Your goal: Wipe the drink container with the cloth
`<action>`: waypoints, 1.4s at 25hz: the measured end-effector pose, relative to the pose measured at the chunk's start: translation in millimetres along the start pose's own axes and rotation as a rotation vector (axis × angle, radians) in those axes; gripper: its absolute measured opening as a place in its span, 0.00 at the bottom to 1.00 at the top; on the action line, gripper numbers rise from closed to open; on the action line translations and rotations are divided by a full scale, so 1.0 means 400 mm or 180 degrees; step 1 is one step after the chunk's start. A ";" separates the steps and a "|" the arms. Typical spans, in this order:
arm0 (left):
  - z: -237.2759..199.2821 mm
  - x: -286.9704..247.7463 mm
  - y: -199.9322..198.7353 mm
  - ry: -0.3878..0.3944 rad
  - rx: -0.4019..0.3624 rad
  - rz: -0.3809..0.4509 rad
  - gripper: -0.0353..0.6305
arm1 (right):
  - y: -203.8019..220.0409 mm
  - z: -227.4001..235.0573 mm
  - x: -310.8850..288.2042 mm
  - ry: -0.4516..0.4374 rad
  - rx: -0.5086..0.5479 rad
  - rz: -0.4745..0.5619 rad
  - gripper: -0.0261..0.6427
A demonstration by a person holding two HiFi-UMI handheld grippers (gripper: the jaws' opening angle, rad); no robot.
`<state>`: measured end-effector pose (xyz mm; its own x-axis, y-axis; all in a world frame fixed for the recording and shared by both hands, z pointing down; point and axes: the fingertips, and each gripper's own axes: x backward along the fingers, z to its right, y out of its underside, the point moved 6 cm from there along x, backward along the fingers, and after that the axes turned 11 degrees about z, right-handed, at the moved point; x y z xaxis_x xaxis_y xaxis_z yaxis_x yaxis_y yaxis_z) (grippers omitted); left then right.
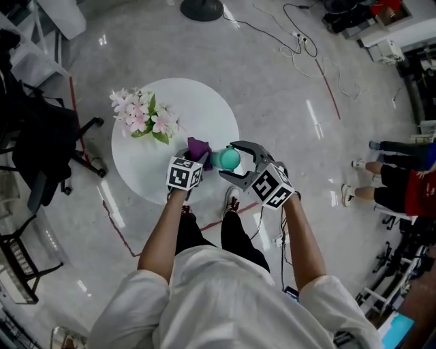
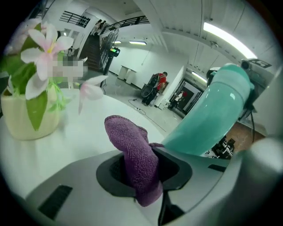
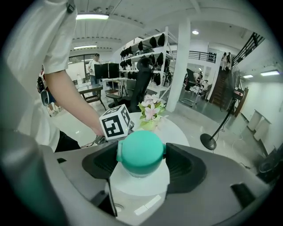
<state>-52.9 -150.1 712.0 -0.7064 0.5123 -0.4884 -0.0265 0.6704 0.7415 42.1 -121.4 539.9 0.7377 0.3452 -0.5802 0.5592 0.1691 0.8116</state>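
Note:
The drink container [image 1: 228, 158] is a teal bottle with a rounded cap, held above the near edge of the round white table [image 1: 197, 109]. My right gripper [image 1: 230, 160] is shut on it; in the right gripper view the cap [image 3: 140, 152] sits between the dark pads [image 3: 185, 167]. My left gripper [image 1: 197, 155] is shut on a purple cloth [image 1: 198, 146], just left of the bottle. In the left gripper view the cloth [image 2: 132, 145] sticks up out of the jaws, with the bottle [image 2: 216, 110] slanting close by on the right.
A pot of pink and white flowers [image 1: 144, 114] stands on the table's left side. An office chair [image 1: 41, 146] is to the left, a fan base [image 1: 201, 8] and cables [image 1: 300, 41] lie beyond, and a seated person [image 1: 395, 177] is at right.

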 end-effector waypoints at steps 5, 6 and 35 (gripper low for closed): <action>-0.004 0.013 0.025 -0.0053 -0.0029 -0.0059 0.24 | 0.002 -0.012 0.004 0.0209 -0.0118 -0.0008 0.55; 0.002 0.026 0.023 -0.0089 -0.0073 -0.0084 0.24 | 0.003 -0.013 0.006 0.0208 -0.0103 -0.0010 0.55; 0.384 0.432 -0.128 -0.1719 0.0233 0.1265 0.24 | -0.014 0.011 0.041 -0.2586 0.2131 -0.0166 0.47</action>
<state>-64.9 -13.7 518.9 -0.1993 0.9112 -0.3606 0.2239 0.4006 0.8885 52.8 -120.6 525.5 0.6000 -0.4122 -0.6856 0.5096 -0.4638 0.7247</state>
